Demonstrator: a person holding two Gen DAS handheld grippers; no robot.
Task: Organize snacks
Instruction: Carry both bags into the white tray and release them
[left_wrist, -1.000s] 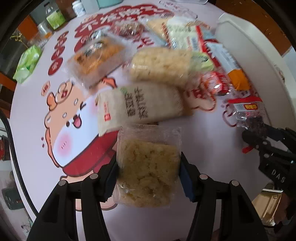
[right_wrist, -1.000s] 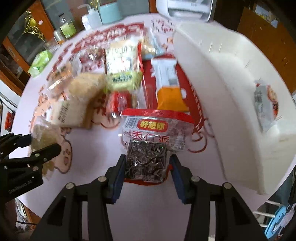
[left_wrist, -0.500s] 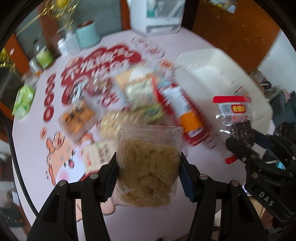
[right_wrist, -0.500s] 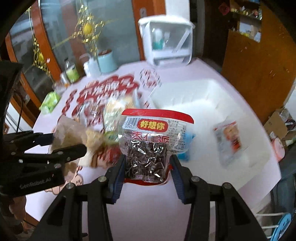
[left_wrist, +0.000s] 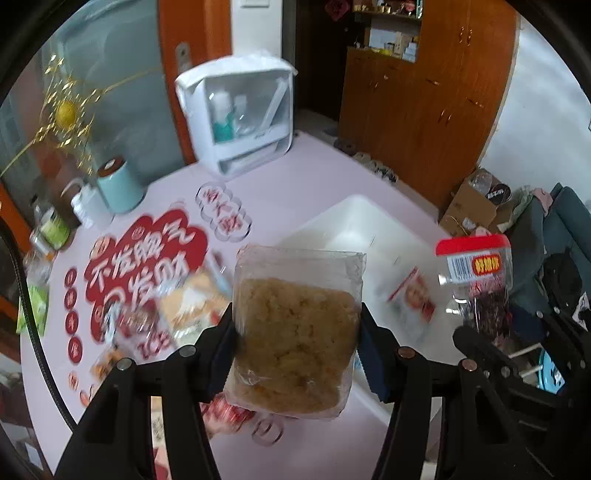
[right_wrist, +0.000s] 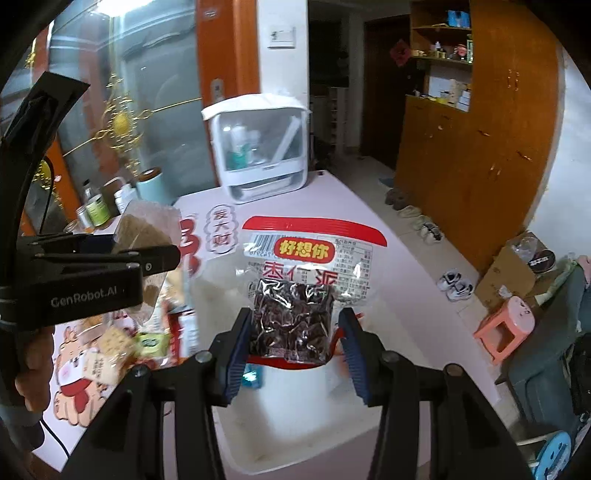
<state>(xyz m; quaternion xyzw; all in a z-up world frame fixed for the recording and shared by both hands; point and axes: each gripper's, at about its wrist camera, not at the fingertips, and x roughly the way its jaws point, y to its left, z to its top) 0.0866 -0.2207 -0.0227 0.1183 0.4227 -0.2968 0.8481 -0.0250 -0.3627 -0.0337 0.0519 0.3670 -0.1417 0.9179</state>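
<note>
My left gripper (left_wrist: 297, 341) is clamped on a clear bag of crumbly yellow-brown rice cake (left_wrist: 295, 328), held up in the air above the table. My right gripper (right_wrist: 293, 341) squeezes a clear bag w/ red top & dark dried dates (right_wrist: 295, 295), up over the white plastic bin (right_wrist: 295, 417). A snack pack w/ red print (left_wrist: 412, 295) lies inside that bin. Left of it, more snack packs (left_wrist: 184, 306) sit blurry on the pink tablecloth w/ red cartoon letters (left_wrist: 147, 254). Far back stand a mint green cup (left_wrist: 120, 188) & a white box w/ clear front (left_wrist: 240, 114).
</note>
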